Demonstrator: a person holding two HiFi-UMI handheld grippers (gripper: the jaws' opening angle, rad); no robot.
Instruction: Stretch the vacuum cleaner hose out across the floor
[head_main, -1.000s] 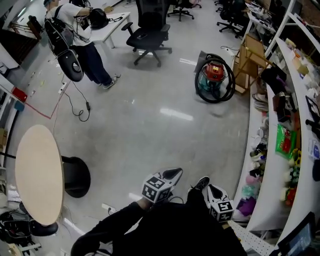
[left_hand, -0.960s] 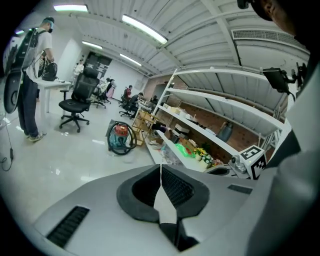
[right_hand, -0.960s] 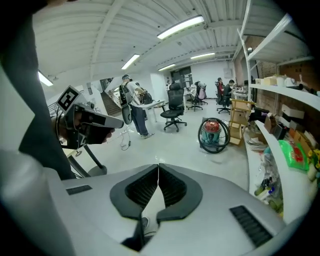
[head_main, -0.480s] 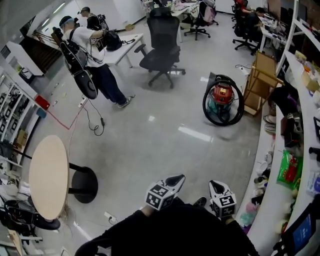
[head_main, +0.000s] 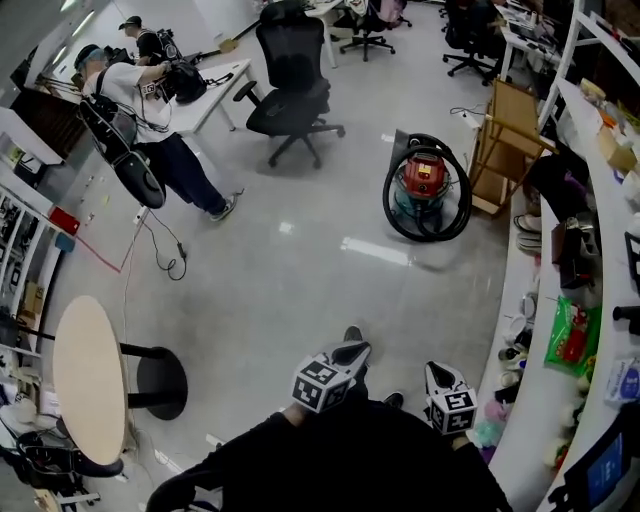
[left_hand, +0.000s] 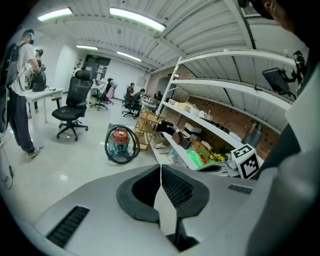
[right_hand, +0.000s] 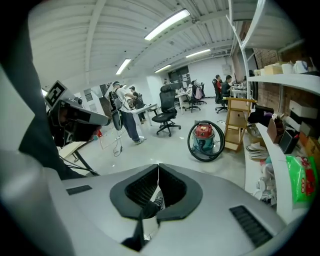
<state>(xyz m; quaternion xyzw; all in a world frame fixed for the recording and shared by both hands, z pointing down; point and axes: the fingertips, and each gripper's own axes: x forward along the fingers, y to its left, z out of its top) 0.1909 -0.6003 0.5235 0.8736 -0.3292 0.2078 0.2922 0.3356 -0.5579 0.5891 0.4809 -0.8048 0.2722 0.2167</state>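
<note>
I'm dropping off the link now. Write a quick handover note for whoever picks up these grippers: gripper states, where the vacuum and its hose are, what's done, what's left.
Left gripper: jaws shut, empty.
Right gripper: jaws shut, empty.
Vacuum cleaner: red and teal, standing on the floor ahead, beside the wooden frame.
Hose: coiled in a loop around the vacuum cleaner.
Done: nothing yet; the hose is untouched and both grippers are well short of it.
Left: walk up, open a gripper, grip the hose, and pull it out across the floor.
</note>
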